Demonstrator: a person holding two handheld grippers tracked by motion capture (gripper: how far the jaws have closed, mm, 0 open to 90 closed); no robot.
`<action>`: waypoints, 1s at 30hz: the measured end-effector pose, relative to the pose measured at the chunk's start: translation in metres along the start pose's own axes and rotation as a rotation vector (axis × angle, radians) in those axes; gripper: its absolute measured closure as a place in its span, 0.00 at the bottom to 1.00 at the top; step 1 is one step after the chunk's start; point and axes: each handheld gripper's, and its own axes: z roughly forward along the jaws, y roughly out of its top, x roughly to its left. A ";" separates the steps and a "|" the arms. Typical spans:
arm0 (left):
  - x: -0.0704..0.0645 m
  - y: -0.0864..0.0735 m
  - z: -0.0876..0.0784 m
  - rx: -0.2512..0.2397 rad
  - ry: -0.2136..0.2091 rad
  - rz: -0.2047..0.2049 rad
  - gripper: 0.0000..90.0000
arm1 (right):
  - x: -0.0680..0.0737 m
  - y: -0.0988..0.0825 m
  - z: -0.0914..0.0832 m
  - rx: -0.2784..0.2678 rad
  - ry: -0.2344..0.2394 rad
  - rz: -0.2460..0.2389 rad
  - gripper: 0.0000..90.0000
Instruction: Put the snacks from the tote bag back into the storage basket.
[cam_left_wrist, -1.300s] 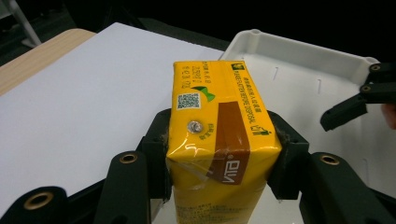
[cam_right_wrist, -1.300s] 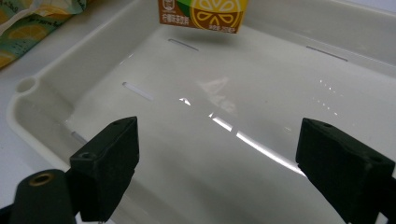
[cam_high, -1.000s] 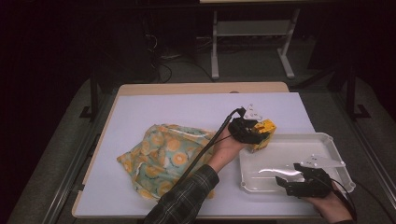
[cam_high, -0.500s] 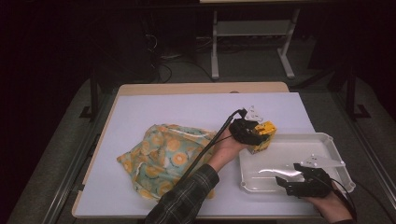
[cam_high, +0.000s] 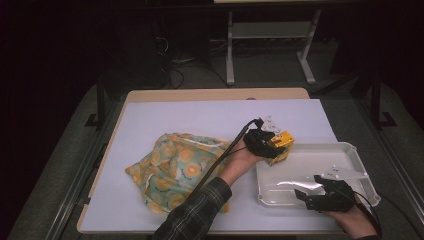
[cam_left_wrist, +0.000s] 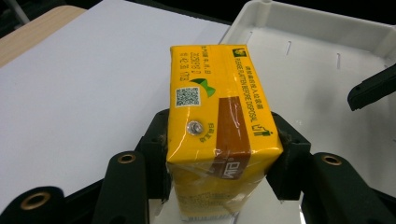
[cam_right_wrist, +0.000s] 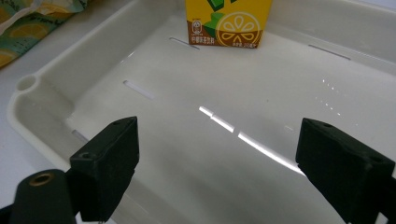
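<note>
Yellow cardboard juice carton (cam_left_wrist: 219, 135), clamped in the left tool (cam_high: 267, 142) at the white plastic tray's (cam_high: 350, 155) far-left corner, could tip on release; right tool (cam_high: 327, 196) stood apart over the tray.

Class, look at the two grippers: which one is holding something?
The left gripper: its jaws clamp the yellow juice carton at the white tray's corner. The right gripper is open, empty.

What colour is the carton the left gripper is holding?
Yellow with a brown band; the carton shows best in the left gripper view.
</note>
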 end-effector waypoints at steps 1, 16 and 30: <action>0.000 0.000 -0.001 0.011 0.000 -0.005 0.52 | 0.000 0.000 0.000 0.002 0.000 -0.004 0.14; 0.009 -0.005 -0.044 0.098 -0.004 -0.022 0.32 | 0.001 0.004 -0.004 0.051 0.026 -0.002 0.14; 0.010 -0.024 -0.099 0.125 -0.017 -0.012 0.26 | 0.001 0.009 -0.003 0.056 0.040 -0.008 0.15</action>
